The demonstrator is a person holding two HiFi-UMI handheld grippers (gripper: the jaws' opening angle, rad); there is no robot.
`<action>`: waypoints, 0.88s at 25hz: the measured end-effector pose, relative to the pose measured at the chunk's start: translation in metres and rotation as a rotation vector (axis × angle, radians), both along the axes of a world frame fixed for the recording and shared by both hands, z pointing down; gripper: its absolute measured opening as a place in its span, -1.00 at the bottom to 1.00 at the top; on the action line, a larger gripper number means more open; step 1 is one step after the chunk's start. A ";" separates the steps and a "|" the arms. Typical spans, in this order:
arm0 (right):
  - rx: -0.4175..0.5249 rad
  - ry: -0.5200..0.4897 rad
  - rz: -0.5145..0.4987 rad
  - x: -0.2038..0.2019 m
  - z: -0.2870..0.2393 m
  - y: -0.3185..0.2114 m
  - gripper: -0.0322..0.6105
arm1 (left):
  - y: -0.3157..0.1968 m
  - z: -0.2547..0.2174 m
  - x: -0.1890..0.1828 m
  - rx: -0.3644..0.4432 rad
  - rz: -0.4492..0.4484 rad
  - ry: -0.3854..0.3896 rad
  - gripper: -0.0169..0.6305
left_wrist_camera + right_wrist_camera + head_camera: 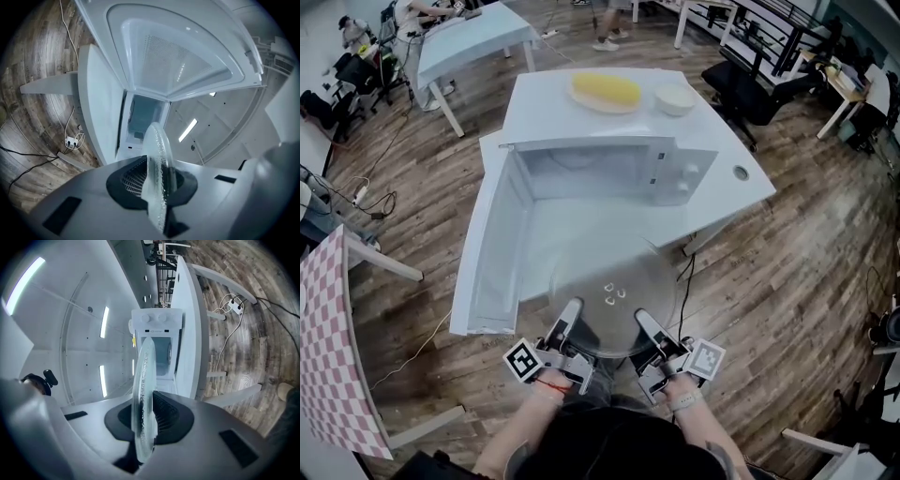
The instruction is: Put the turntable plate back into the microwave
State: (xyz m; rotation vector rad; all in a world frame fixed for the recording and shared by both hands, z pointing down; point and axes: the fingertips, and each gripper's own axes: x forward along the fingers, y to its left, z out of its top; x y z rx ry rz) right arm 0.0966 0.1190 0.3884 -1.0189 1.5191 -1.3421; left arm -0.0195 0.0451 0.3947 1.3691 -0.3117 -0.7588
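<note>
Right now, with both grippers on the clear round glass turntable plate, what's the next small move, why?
Probably slide it level and forward. The left gripper and right gripper each clamp the near rim of the glass turntable plate, which sits outside the open cavity of the white microwave.

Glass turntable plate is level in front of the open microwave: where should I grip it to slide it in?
Grip the turntable plate by its near rim, left gripper and right gripper side by side, coming from your side, as now. The thin flat edge fits between the jaws, and the far half is free to enter the microwave.
</note>
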 end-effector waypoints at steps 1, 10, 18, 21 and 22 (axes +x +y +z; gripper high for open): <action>0.002 -0.001 -0.001 0.002 0.000 -0.005 -0.78 | -0.005 0.000 0.002 -0.001 -0.004 0.001 -0.84; 0.016 0.006 -0.027 0.016 0.006 -0.051 -0.78 | -0.046 0.006 0.014 -0.010 -0.030 0.013 -0.84; 0.023 -0.002 -0.039 0.020 0.007 -0.071 -0.78 | -0.065 0.009 0.017 -0.013 -0.056 0.015 -0.84; 0.025 0.001 -0.046 0.023 0.009 -0.076 -0.78 | -0.069 0.012 0.019 -0.020 -0.069 0.024 -0.84; 0.024 0.001 -0.049 0.025 0.010 -0.078 -0.78 | -0.070 0.012 0.020 -0.023 -0.073 0.029 -0.84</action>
